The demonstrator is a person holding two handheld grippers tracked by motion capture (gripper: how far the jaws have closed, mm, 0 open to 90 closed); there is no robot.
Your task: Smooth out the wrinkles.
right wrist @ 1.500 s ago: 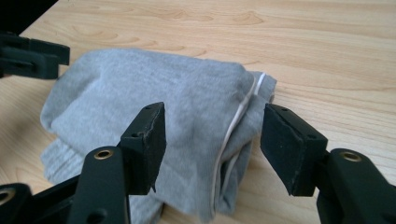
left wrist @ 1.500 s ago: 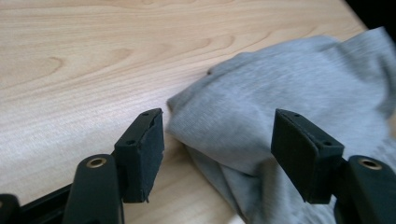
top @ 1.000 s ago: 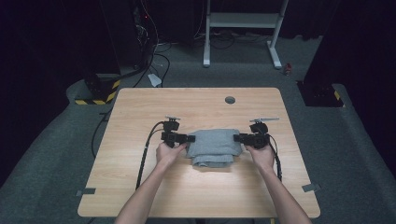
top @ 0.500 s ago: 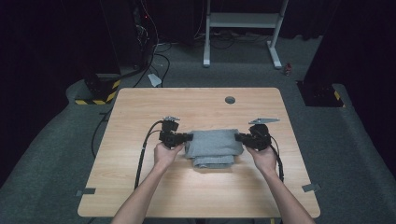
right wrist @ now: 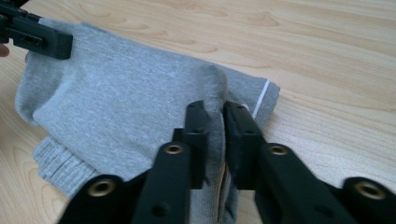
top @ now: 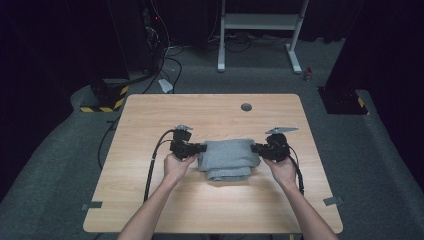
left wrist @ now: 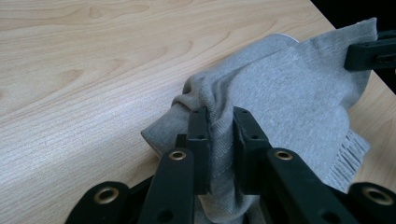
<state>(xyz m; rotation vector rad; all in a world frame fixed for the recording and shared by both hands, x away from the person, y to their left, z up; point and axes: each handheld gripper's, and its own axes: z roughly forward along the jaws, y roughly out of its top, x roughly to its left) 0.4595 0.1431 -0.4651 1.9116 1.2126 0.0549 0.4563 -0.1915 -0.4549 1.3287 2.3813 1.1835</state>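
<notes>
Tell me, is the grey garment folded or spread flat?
Folded: the grey garment lies in a compact stack, a ribbed layer showing beneath its top layer.

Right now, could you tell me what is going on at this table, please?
A person stands at a wooden table with a handheld gripper in each hand, working on a folded grey garment. The left gripper has pinched a bunch of fabric at one end, and the right gripper has done the same at the opposite end. The garment lies on the table between them.

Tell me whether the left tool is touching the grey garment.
Touching: in the left gripper view the left tool pinches a bunched fold of the grey garment between its jaws.
</notes>
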